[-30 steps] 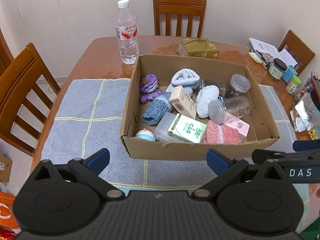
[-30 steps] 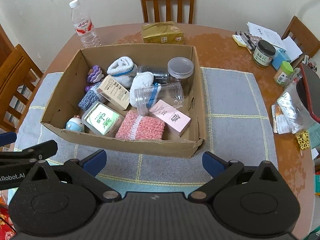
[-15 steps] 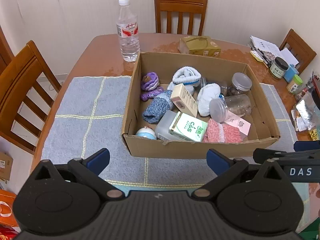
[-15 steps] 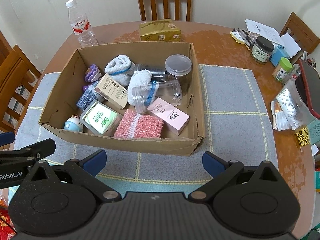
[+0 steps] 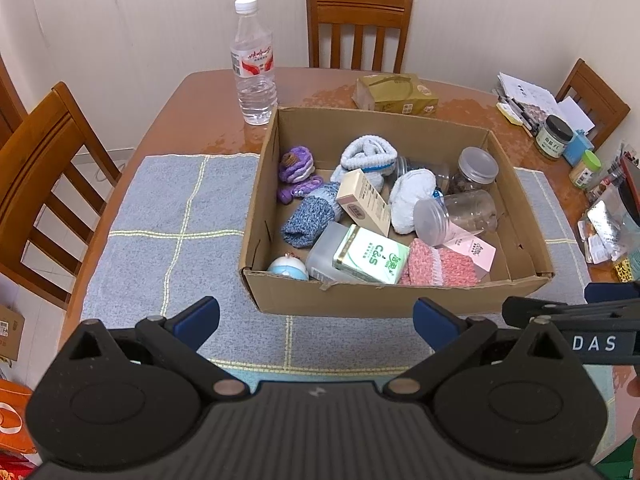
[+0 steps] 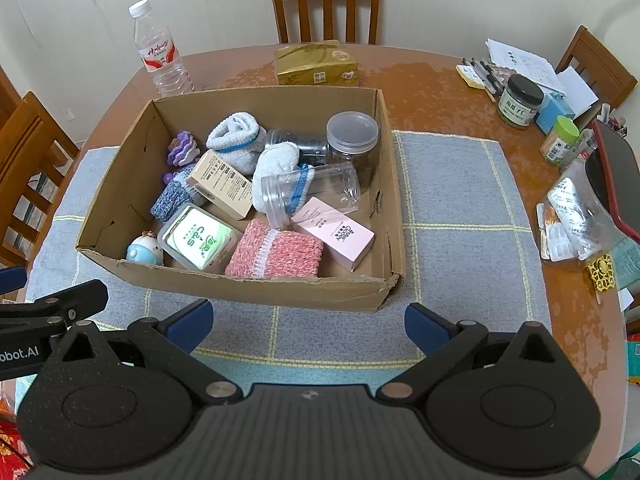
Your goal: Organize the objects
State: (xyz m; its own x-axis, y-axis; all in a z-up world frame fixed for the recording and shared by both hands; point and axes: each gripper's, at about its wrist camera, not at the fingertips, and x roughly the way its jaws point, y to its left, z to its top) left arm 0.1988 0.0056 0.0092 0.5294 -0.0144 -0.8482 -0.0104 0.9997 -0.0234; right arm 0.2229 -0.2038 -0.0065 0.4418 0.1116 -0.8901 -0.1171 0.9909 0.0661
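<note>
The left gripper (image 5: 316, 320) is hovering over the near edge of a grey checked mat (image 5: 168, 216), its blue-tipped fingers (image 5: 198, 314) spread wide and gripping nothing. Ahead, a cardboard box (image 5: 384, 296) is sitting on the mat, crowded with things: a purple knitted piece (image 5: 296, 166), a white rolled sock (image 5: 368, 154), a blue sock (image 5: 310, 220), a beige carton (image 5: 364, 202), a green and white packet (image 5: 372, 254), a pink knitted cloth (image 5: 440, 268), a pink carton (image 5: 472, 248), a clear jar (image 5: 456, 214) lying on its side, and a small blue ball (image 5: 288, 268). A water bottle (image 5: 254, 64) is standing on the wooden table (image 5: 192, 112) just beyond the box. The right gripper (image 5: 580, 320) is reaching in from the right edge.
</note>
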